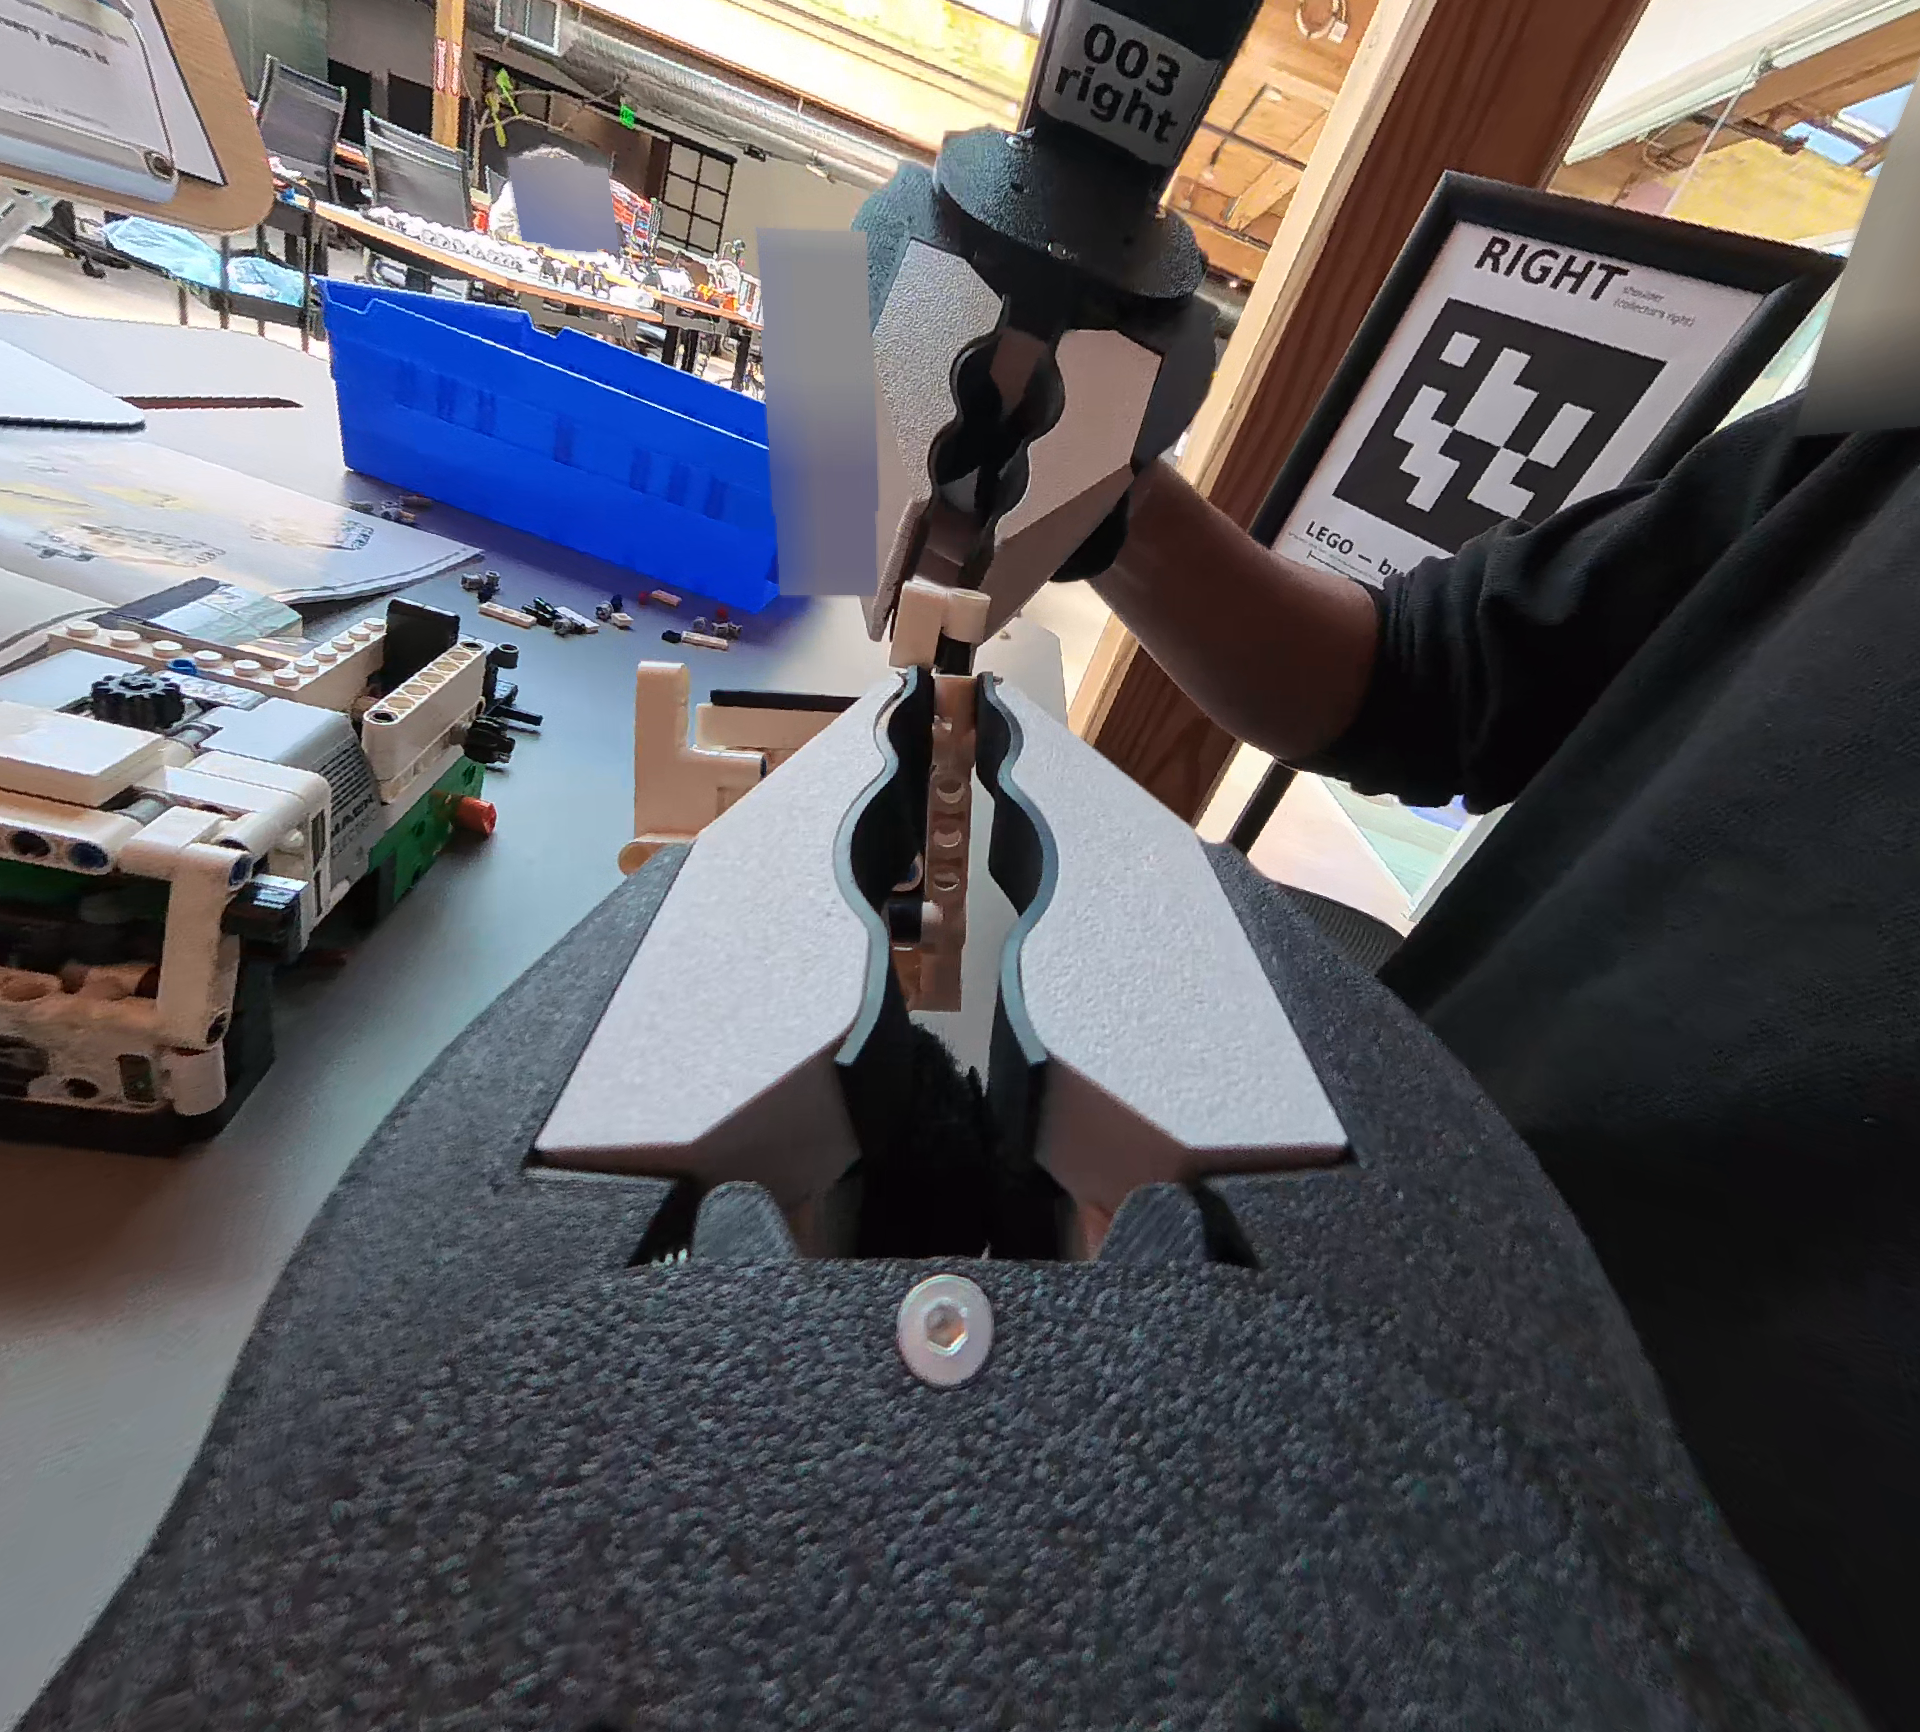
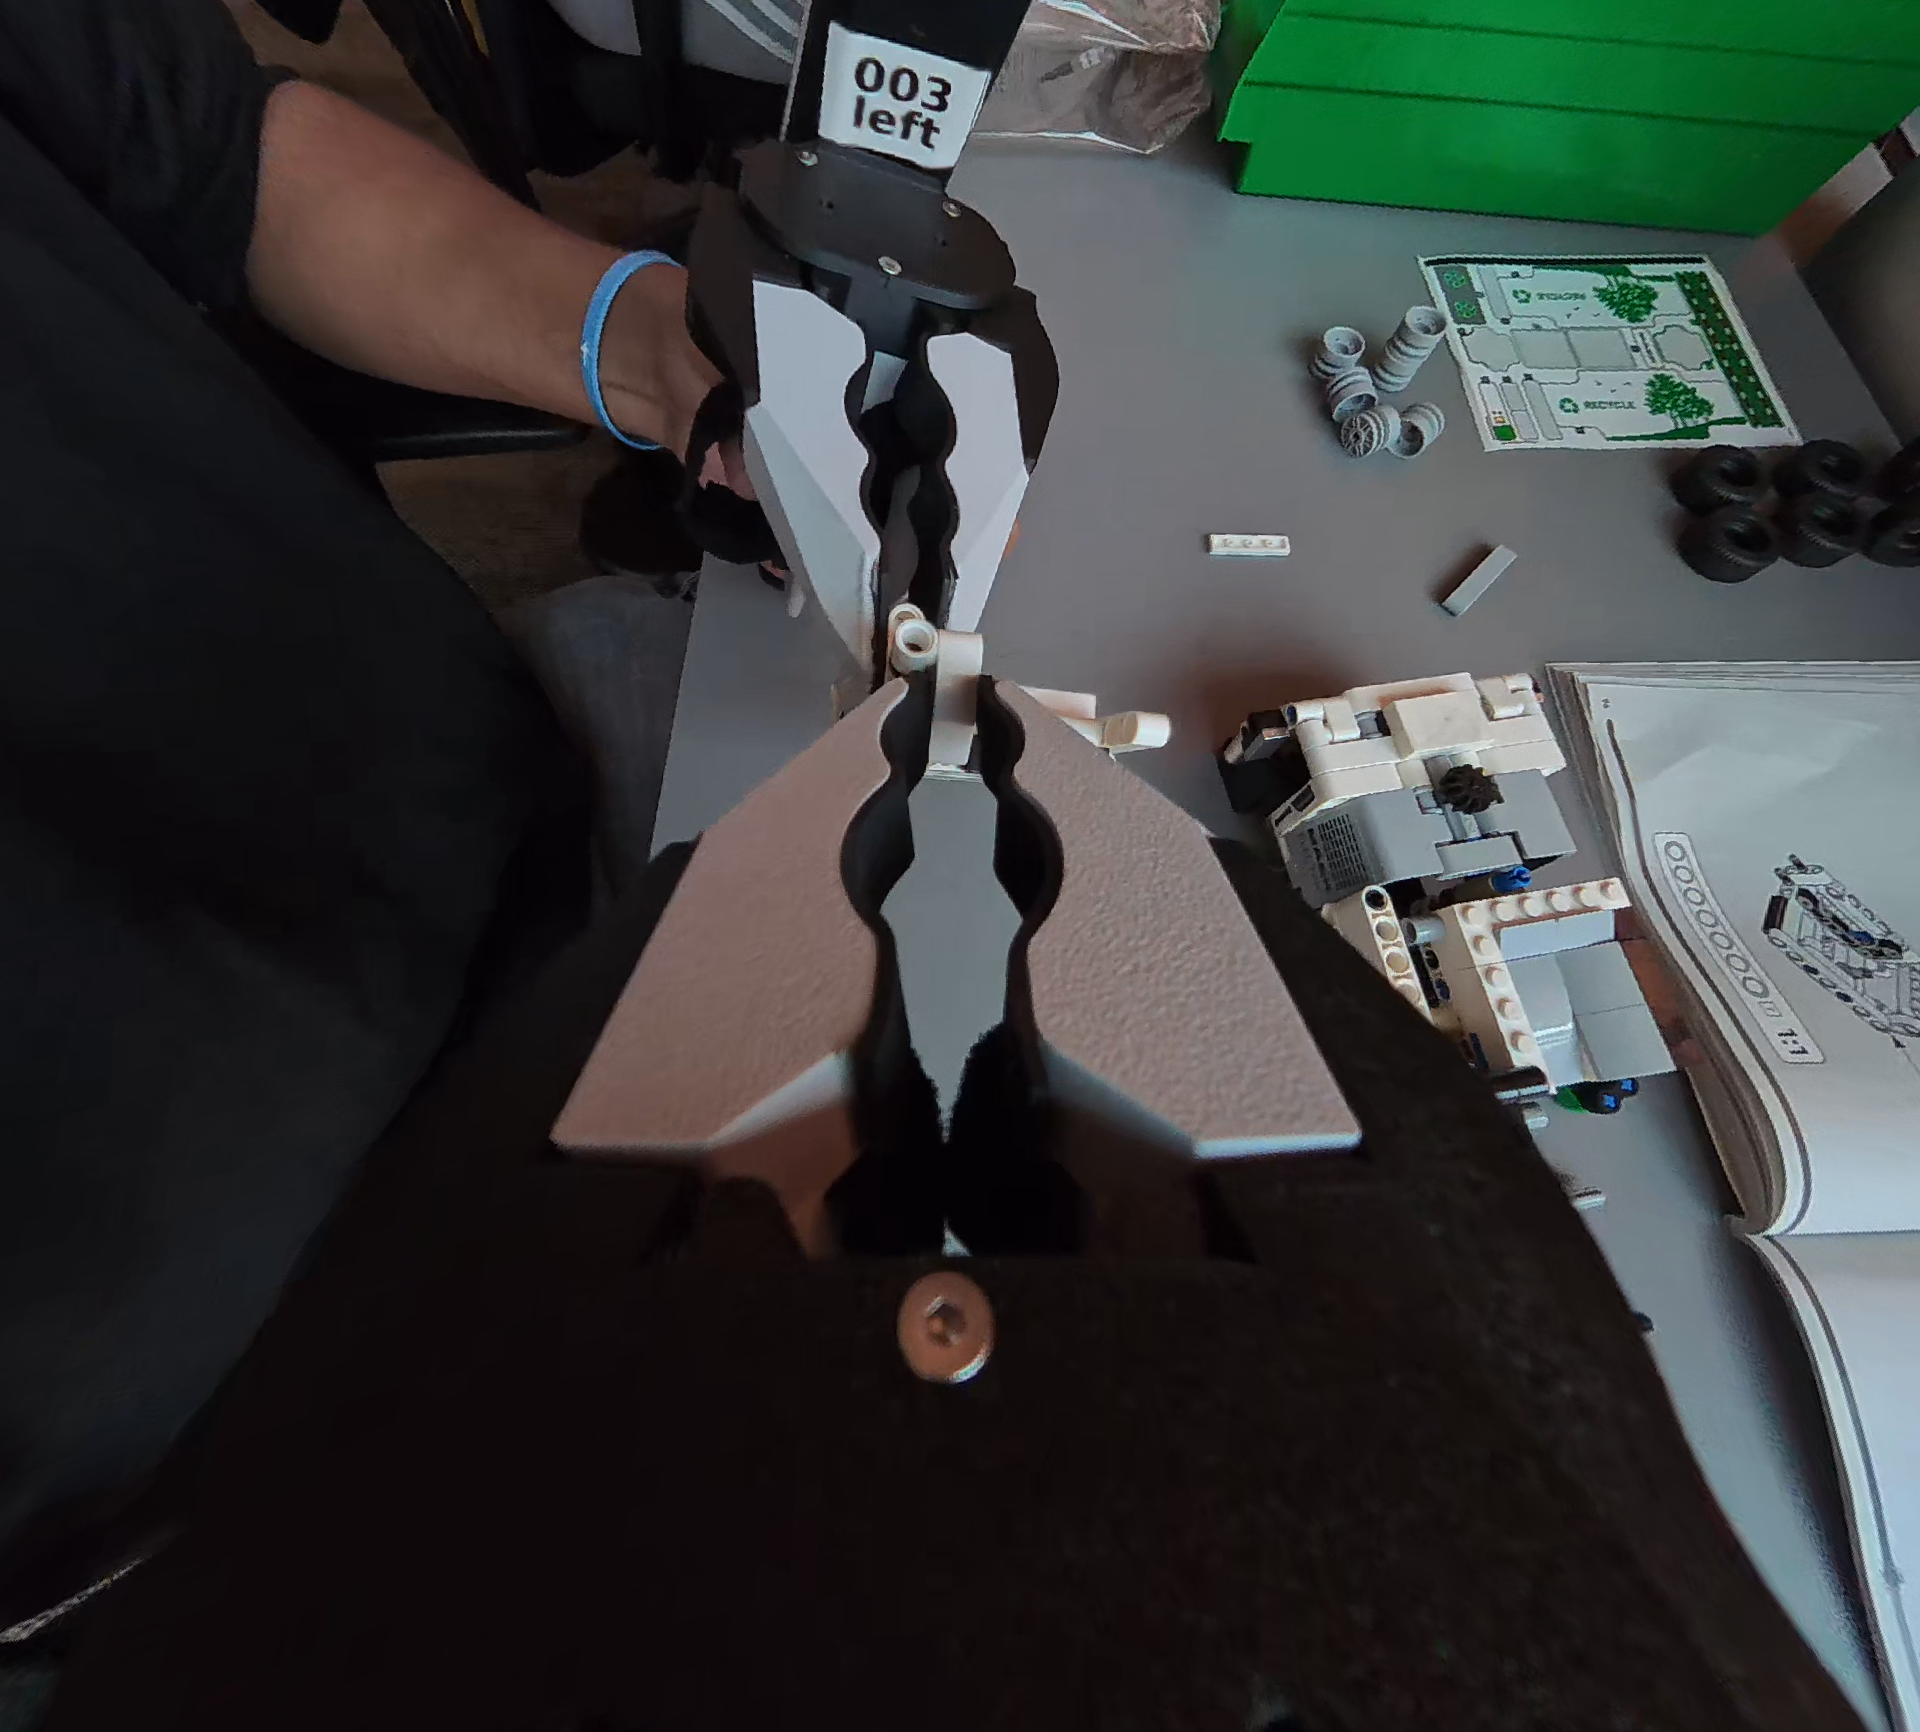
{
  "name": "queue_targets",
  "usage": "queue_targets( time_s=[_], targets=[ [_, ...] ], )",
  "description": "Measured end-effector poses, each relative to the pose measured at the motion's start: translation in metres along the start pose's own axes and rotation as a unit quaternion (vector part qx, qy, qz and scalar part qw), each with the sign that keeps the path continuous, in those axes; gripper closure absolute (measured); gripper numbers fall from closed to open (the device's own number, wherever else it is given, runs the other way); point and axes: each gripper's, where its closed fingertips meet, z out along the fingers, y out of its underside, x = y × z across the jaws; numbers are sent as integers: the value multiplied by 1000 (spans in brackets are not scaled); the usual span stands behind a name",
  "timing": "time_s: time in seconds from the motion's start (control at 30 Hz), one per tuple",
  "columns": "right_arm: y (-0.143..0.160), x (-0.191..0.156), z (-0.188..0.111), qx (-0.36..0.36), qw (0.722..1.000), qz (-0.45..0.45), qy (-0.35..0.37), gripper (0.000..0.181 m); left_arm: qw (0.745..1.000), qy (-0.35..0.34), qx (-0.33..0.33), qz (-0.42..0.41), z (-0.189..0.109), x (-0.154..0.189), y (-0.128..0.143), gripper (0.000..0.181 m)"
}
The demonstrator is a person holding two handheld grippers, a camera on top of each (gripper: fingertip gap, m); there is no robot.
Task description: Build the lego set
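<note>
1. Lego truck [image 1: 208,809], white and grey with green low on its side, stands part-built on the grey worktop [image 1: 436,1038], at about nine o'clock in the left wrist view.
2. Left gripper [image 1: 940,695] is held up off the worktop, its jaws clamped on a white holed beam [image 1: 948,835] that runs lengthwise between the fingers.
3. Right gripper [image 1: 951,586] points down from twelve o'clock, nose to nose with the left one; its jaws are clamped on a small white connector [image 1: 938,614].
4. That connector sits right at the tip of the beam; whether the two are actually joined, I cannot tell.
5. In the right wrist view the same truck [image 2: 1455,861] lies at three o'clock, with an open instruction booklet [image 2: 1787,955] just beside it, further toward the edge of the picture.
6. At about two o'clock there, grey wheel hubs [image 2: 1377,394] cluster next to a green-and-white sticker sheet [image 2: 1600,352], and black tyres [image 2: 1797,513] lie near them.
7. Green bins [image 2: 1558,20] stand at one o'clock.
8. A blue bin [image 1: 551,446] stands at eleven o'clock in the left wrist view, small loose pieces [image 1: 592,617] scattered in front of it.
</note>
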Motion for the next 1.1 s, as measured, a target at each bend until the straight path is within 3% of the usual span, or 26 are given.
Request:
queue_targets(
  time_s=[0.23,0.37,0.73,1.1],
  targets=[
    [-5,0,-3,-9,1000,9,-9,170,1000,-8,14,16,1,1,-6,175],
    [-3,-9,-1,-18,998,31,-52,160,1000,-9,7,23,1,1,-2,175],
    [-8,-15,-3,40,984,114,-133,162,999,-9,-4,48,2,7,-2,175],
    [-7,-14,-4,89,980,117,-134,169,999,2,-1,38,5,10,-1,175]
  ],
)
